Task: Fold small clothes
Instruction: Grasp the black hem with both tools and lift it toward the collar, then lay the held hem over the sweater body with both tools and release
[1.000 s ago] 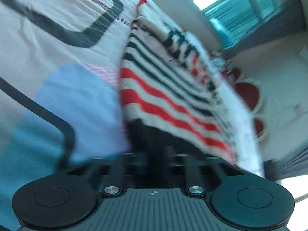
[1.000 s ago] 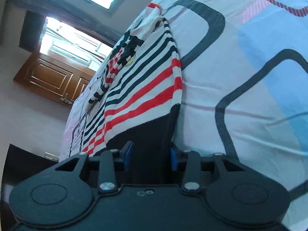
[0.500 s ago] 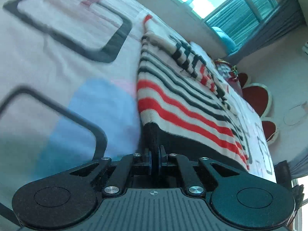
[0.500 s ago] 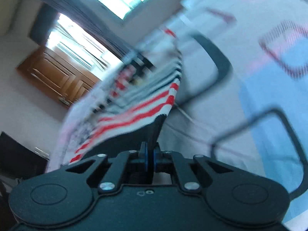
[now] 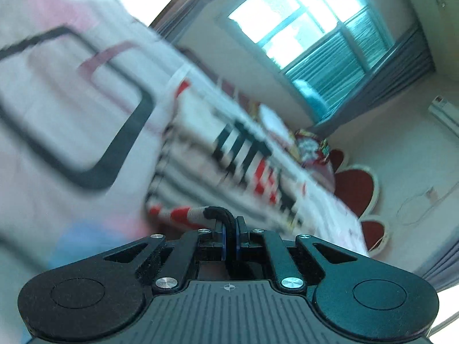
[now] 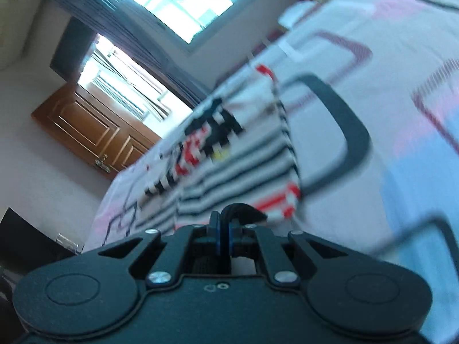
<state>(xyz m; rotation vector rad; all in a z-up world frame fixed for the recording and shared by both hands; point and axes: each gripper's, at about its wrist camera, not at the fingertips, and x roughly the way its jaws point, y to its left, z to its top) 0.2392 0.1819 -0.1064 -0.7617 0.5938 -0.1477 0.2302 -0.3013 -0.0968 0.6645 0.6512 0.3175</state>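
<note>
Both grippers are clamping the dark bottom hem of the striped sweater (image 5: 229, 166): left gripper (image 5: 229, 239) fingers closed on the hem at the garment's 7 o'clock corner, right gripper (image 6: 223, 236) fingers closed on it at the 5 o'clock corner. The hem is curling up off the bed (image 5: 71, 91) while the rest of the sweater is lying flat, stretching toward 12 o'clock. Step in hand, likely: folding the hem end over toward the collar. Doing it well means keeping both corners level and taut and carrying them in step so the edges line up. Bedsheet is white with dark loops and pink and blue patches. Window (image 5: 309, 28) at 1 o'clock in the left view; wooden door (image 6: 91, 132) at 9 o'clock in the right view. Frames are blurring.
</note>
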